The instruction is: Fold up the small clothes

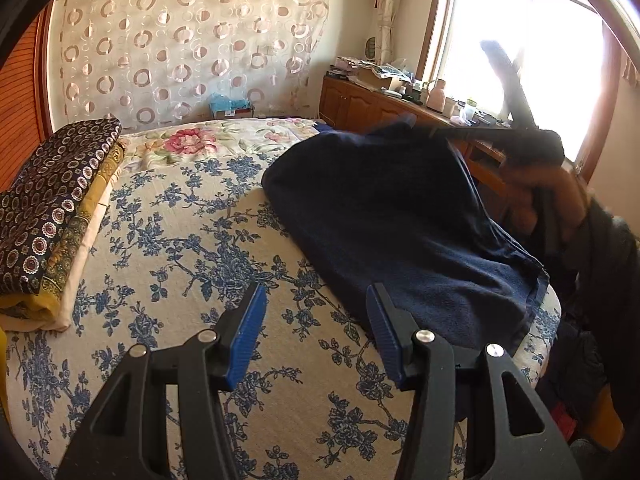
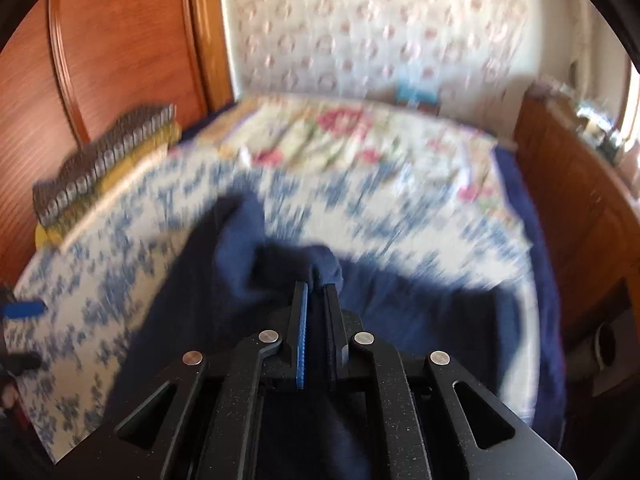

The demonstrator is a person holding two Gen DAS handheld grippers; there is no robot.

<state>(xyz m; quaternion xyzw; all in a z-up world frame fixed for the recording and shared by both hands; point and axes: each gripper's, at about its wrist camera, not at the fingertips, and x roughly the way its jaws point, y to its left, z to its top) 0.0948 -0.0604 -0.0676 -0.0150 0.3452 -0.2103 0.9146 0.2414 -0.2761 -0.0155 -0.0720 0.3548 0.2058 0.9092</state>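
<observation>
The right gripper (image 2: 316,286) is seen with its jaws drawn almost together on a bunched fold of the navy cloth (image 2: 240,280), which is pinched between the blue pads and raised off the bed; the right wrist view is heavily blurred, so finer detail of the pinch cannot be made out. The left gripper (image 1: 316,312) is held with its jaws spread wide and nothing between them, poised just above the blue-flowered bedspread (image 1: 168,240), its right finger just beside the near edge of the cloth. In the left wrist view the navy cloth (image 1: 400,220) is shown lying partly on the bedspread, its far side lifted toward the right, where the other gripper and the hand around it appear dark against the bright window (image 1: 520,40). A stack of folded patterned fabrics (image 1: 56,204) lies well apart at the left edge of the bed. Several faults may be expected from here. Only a small bunch seems to be held, so the cloth could be pulled free by a quick sweep and dropped in a heap. Since the near edge is not yet pinned or gripped by the left gripper, the whole piece could be dragged across the bed rather than doubled over, and a crooked fold would result. The near corner hangs close to the bed's edge and might slide off.
</observation>
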